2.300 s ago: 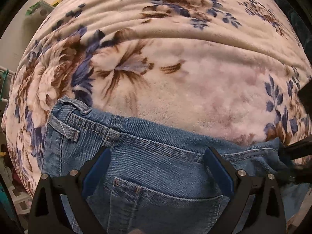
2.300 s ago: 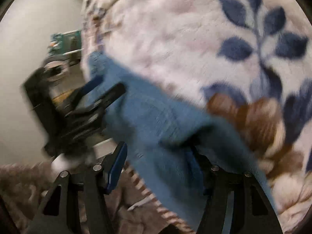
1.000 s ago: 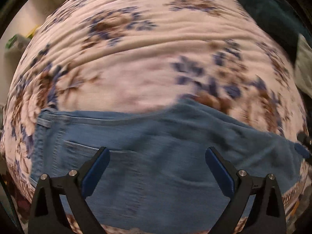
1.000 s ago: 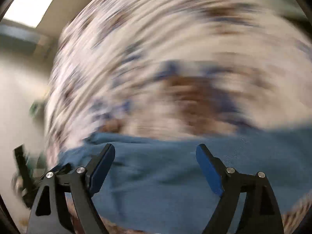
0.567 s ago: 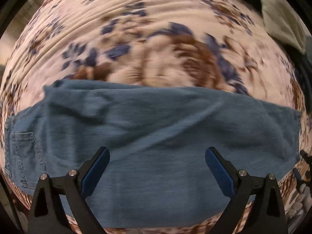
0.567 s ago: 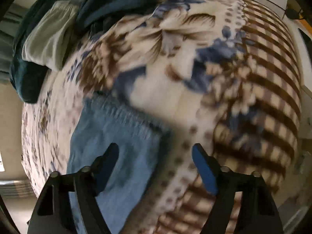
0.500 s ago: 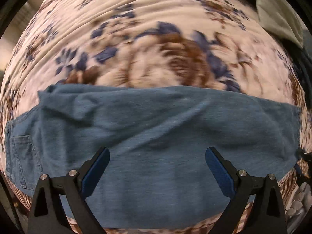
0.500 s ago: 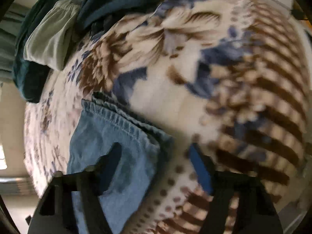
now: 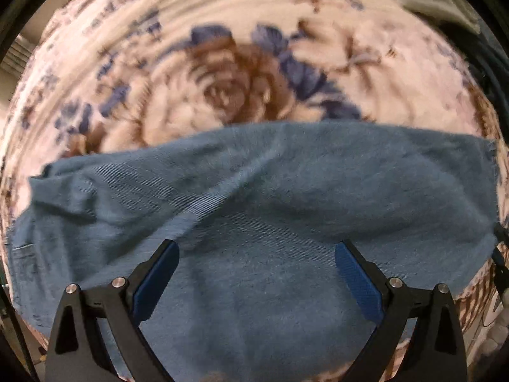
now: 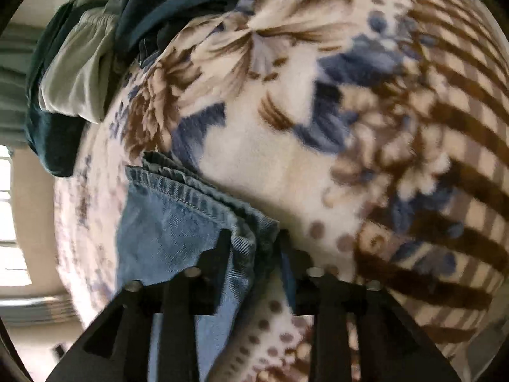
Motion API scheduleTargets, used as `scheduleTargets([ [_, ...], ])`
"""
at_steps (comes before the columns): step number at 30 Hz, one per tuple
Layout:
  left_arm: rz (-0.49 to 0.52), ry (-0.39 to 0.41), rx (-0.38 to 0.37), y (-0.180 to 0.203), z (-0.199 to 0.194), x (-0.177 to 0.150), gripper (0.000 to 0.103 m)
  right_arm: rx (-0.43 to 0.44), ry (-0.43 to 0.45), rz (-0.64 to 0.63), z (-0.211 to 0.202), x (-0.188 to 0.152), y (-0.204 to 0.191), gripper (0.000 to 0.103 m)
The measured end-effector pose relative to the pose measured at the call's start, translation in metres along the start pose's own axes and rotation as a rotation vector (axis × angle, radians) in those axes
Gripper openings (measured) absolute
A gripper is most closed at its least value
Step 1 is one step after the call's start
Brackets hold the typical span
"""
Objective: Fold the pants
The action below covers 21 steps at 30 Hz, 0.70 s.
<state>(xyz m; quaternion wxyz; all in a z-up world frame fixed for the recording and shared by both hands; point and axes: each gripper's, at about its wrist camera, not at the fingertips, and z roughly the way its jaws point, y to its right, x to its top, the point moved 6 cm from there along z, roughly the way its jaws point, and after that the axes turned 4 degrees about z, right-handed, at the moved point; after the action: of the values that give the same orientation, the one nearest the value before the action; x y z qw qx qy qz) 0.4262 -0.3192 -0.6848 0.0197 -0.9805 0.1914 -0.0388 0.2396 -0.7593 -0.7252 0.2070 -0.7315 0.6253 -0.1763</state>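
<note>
Two grippers: your right gripper pinches the jeans at the hem corner; your left gripper hangs wide open over mid-leg, jeans lying crosswise on the blanket.

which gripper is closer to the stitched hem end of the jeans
Right. The right gripper has its fingers closing around the hem corner, while the left gripper hangs open over the mid-leg denim, away from it.
</note>
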Motion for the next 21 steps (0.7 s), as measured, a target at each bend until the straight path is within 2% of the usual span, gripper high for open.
scheduleTargets([
  [2,-0.027,-0.047,-0.041,-0.005,0.023,-0.001,0.103,0.055,-0.038,0.033,0.002,-0.003,0.005,0.055],
  [4,-0.051,-0.055,-0.075,-0.01,0.035,0.002,0.103,0.142,-0.107,0.071,0.014,-0.008,0.008,0.057],
  [5,-0.067,-0.059,-0.086,-0.012,0.037,0.005,0.103,0.221,-0.143,0.075,0.023,-0.01,0.004,0.063],
  [7,-0.096,-0.08,-0.093,-0.015,0.038,0.009,0.103,0.275,-0.154,0.057,0.034,-0.01,-0.004,0.071],
  [8,-0.094,-0.094,-0.088,-0.014,0.039,0.011,0.103,0.296,-0.148,0.046,0.037,-0.008,-0.008,0.08],
  [10,-0.095,-0.115,-0.08,-0.018,0.043,0.019,0.103,0.339,-0.131,0.035,0.042,-0.007,-0.018,0.082],
  [11,-0.099,-0.124,-0.078,-0.019,0.042,0.022,0.103,0.349,-0.123,0.025,0.044,-0.008,-0.023,0.08],
  [13,-0.105,-0.131,-0.081,-0.02,0.037,0.028,0.103,0.349,-0.099,-0.004,0.046,-0.014,-0.032,0.053],
  [14,-0.114,-0.124,-0.09,-0.021,0.034,0.031,0.103,0.353,-0.106,-0.018,0.046,-0.019,-0.035,0.014],
  [16,-0.147,-0.108,-0.128,-0.027,0.023,0.034,0.103,0.391,-0.122,-0.034,0.04,-0.031,-0.043,0.014],
  [21,-0.246,-0.073,-0.151,-0.072,-0.01,0.028,0.103,0.361,-0.019,-0.083,0.008,-0.04,-0.068,0.012],
])
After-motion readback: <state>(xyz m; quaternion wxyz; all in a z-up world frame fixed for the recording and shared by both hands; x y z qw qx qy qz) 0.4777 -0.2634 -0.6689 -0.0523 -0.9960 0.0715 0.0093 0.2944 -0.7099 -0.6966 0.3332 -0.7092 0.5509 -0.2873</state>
